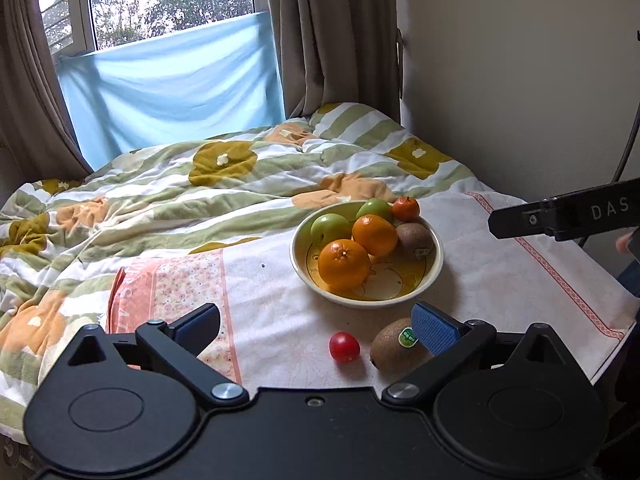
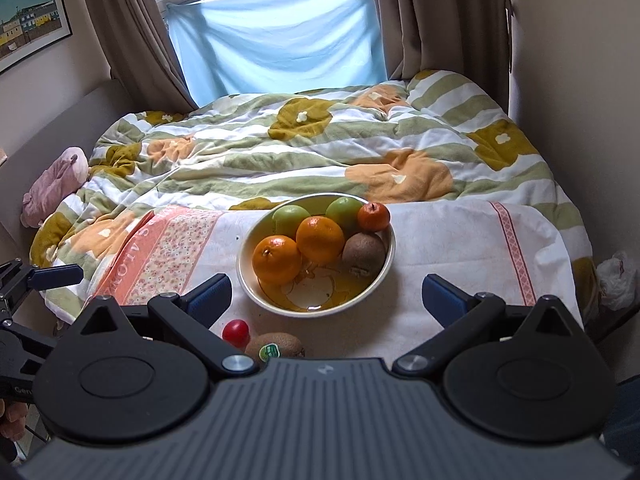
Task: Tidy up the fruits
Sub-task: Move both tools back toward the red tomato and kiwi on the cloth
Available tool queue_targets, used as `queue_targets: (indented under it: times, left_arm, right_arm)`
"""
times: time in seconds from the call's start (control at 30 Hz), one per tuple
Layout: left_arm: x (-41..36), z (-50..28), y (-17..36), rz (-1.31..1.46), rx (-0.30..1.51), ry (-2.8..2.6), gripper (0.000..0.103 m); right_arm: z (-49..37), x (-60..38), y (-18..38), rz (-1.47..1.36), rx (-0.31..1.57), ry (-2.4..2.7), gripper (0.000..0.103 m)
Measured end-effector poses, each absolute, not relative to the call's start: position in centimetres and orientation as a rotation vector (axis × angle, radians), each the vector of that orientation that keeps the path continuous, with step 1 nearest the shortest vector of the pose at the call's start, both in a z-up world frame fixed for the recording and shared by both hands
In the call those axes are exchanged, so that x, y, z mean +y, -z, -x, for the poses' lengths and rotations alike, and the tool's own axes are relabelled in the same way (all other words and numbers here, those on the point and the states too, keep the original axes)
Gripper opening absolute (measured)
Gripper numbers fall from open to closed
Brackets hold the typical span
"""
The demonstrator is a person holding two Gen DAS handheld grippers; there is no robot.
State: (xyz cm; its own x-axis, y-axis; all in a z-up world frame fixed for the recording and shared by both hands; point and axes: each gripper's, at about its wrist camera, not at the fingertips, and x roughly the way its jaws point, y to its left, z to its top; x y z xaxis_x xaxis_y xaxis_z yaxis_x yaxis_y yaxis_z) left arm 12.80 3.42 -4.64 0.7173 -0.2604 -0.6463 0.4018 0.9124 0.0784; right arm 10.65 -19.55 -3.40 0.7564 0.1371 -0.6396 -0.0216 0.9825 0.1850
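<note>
Two blue ribbed pads stand wide apart on the left gripper (image 1: 316,330), holding nothing; between them lie a glossy red cherry tomato (image 1: 344,346) and a fuzzy stickered kiwi (image 1: 396,346) on the white towel (image 1: 500,276). Beyond, the round cream ceramic bowl (image 1: 434,270) holds smooth oranges, green apples and another kiwi. The right gripper (image 2: 326,298) likewise gapes empty before the bowl.

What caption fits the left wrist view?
Open left gripper near a kiwi and cherry tomato below the fruit bowl.
</note>
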Motion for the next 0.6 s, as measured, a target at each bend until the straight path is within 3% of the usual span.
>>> queue_targets:
  times: [0.3,0.6]
  left_arm:
    - [5.3,-16.1,9.3,-0.123,0.802,0.354,0.096]
    - [2.9,-19.2,13.4,-0.125,0.879,0.376,0.079]
  right_arm:
    - [-10.1,-15.9,9.5,-0.094,0.793,-0.122,0.103]
    - [-11.7,-12.9,14.5,-0.041,0.826,-0.170,0.103]
